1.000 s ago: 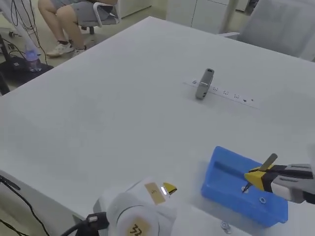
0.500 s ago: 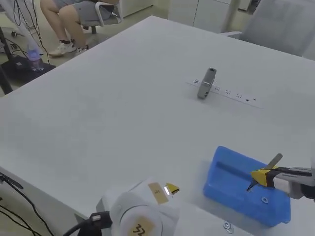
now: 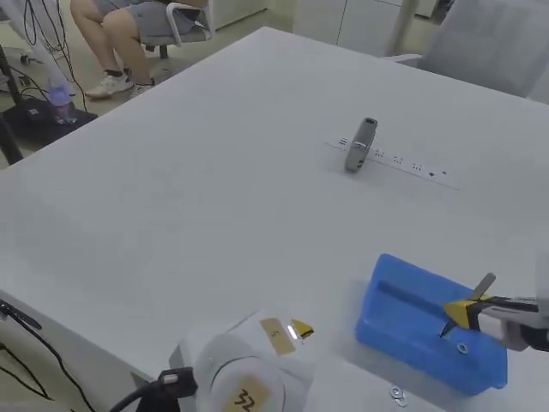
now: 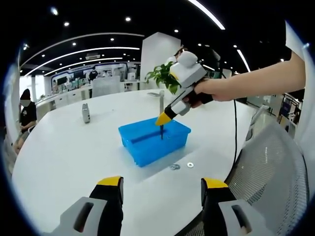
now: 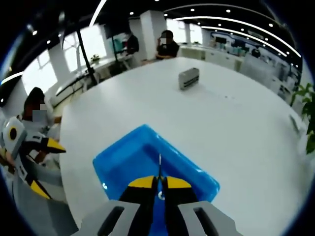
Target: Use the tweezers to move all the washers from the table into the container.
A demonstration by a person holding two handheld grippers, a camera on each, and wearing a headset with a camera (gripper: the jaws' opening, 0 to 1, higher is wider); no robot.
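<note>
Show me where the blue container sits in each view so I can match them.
Head view: blue container at lower right, under the tweezers in the right claw.
Left gripper view: blue container at centre, beyond the left claw.
Right gripper view: blue container at lower centre.
Shared landmark: the grey device standing on the table beyond it.

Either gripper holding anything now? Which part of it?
Right gripper is shut on the tweezers, tongs clamping them about mid-length, tips down over the blue container. Left gripper is open, holding nothing.

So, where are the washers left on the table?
In the left gripper view, two washers lie on the table just beside the blue container.
</note>
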